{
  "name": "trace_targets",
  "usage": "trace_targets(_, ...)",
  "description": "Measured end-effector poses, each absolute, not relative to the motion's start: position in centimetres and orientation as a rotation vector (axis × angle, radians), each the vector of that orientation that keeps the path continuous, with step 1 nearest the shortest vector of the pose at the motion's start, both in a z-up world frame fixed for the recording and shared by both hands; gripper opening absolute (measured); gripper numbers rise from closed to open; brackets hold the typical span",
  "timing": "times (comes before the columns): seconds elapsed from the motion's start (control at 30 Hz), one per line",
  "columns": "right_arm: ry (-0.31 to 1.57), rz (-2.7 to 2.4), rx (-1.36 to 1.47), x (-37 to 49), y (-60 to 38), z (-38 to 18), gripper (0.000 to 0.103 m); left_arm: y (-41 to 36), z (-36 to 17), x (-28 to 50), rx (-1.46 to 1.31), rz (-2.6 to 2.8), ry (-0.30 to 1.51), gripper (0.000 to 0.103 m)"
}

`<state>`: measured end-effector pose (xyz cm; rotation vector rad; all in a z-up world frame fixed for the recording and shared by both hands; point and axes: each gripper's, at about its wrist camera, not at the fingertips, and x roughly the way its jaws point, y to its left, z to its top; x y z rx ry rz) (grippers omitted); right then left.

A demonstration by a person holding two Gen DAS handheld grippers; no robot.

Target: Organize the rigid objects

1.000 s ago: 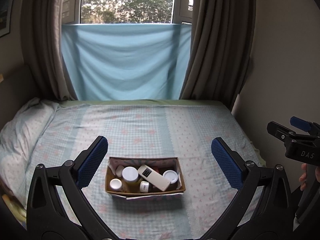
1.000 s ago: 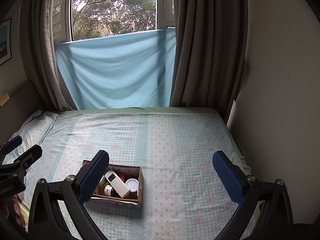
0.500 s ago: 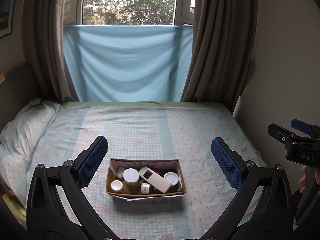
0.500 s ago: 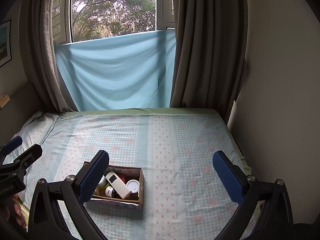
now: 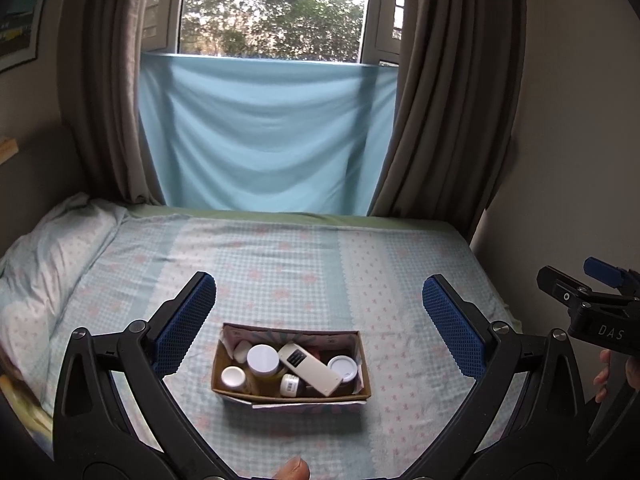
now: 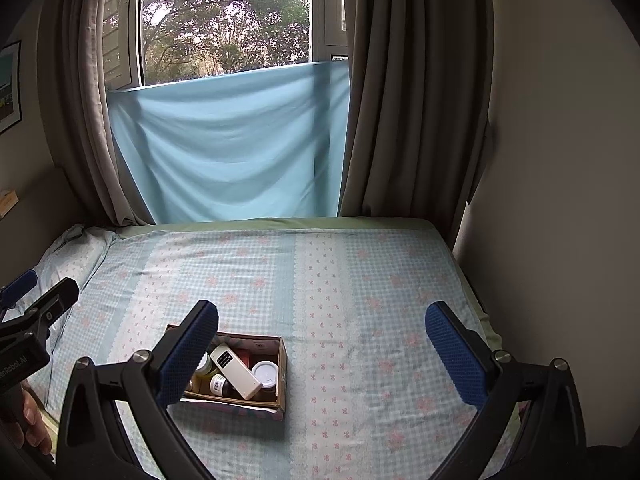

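Note:
A small cardboard box (image 5: 362,372) sits on the bed near its front edge. It holds a white remote control (image 5: 310,368), several white-capped jars and bottles (image 5: 262,360) and a small dark bottle (image 5: 290,385). My left gripper (image 5: 319,322) is open and empty, held above and just behind the box. In the right wrist view the box (image 6: 282,368) lies at lower left, partly hidden by the left finger (image 6: 188,356). My right gripper (image 6: 322,354) is open and empty, to the right of the box.
The bed (image 5: 304,256) has a checked blue and pink sheet, with a pillow (image 5: 48,248) at the left. A blue cloth (image 5: 264,136) hangs below the window between brown curtains. A wall (image 6: 560,200) borders the bed on the right.
Both grippers stay open and nearly still. The left wrist view has drifted slightly, so the box sits a little further right in it.

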<state>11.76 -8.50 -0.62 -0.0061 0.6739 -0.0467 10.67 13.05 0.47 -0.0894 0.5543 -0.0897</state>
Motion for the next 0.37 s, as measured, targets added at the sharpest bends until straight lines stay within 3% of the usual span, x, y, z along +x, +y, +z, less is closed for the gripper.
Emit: trace_targets(0.37,0.669,-0.052,-0.014,11.89,-8.35,-0.40,0.103,13.28,0.36,10.66,-0.096,-0.096,0.531,0.103)
